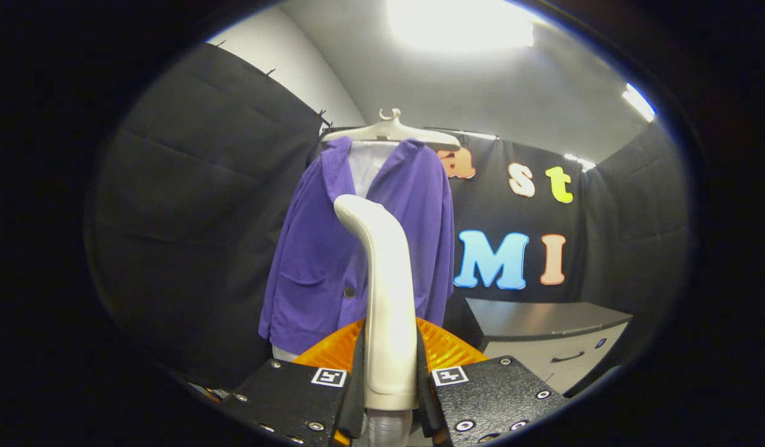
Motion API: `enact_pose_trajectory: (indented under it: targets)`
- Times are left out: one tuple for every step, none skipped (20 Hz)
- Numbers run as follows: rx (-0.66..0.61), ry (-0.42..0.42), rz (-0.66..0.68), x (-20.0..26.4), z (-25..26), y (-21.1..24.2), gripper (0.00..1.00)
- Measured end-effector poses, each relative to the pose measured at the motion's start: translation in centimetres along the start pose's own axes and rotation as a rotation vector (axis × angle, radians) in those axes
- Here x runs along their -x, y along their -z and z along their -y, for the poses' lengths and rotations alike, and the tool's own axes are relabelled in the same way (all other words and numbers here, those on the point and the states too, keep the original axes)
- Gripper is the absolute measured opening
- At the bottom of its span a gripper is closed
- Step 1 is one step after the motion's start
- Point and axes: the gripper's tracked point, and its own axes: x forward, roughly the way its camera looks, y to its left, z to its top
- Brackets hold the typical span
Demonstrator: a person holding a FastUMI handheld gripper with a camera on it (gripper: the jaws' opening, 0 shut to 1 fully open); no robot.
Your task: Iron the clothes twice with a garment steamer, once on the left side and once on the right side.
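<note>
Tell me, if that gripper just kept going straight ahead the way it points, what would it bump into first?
Most likely the purple jacket on its hanger. The gripper is shut on the white steamer handle, whose head points at the jacket's front, so the steamer would touch first. How far off it hangs is hard to judge.

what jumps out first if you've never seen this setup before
The white garment steamer stands upright, clamped in the tool, both fingers pressing its handle. Just beyond it, a purple jacket hangs on a white hanger against the black booth wall. Beside the jacket, lower down, sits a grey cabinet.
</note>
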Motion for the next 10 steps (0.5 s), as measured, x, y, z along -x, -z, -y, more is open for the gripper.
enact_pose_trajectory:
  targets:
    - [0.004,-0.006,0.023,-1.1,-0.3,-1.8,0.35]
    - [0.005,-0.013,0.044,-2.1,-0.8,-3.5,0.35]
    - [0.01,-0.019,0.056,-3.3,-1.3,-4.8,0.36]
    - [0.021,-0.023,0.074,-4.6,-2.0,-6.1,0.36]
    - [0.034,-0.023,0.08,-5.8,-2.7,-7.1,0.36]
    - [0.04,-0.023,0.083,-7.0,-3.4,-7.7,0.36]
    - [0.035,-0.023,0.085,-8.1,-4.2,-8.1,0.36]
    - [0.039,-0.019,0.082,-9.3,-4.8,-8.5,0.36]
    - [0.046,-0.017,0.075,-10.4,-5.5,-8.7,0.36]
    - [0.047,-0.023,0.066,-11.2,-6.3,-8.7,0.36]
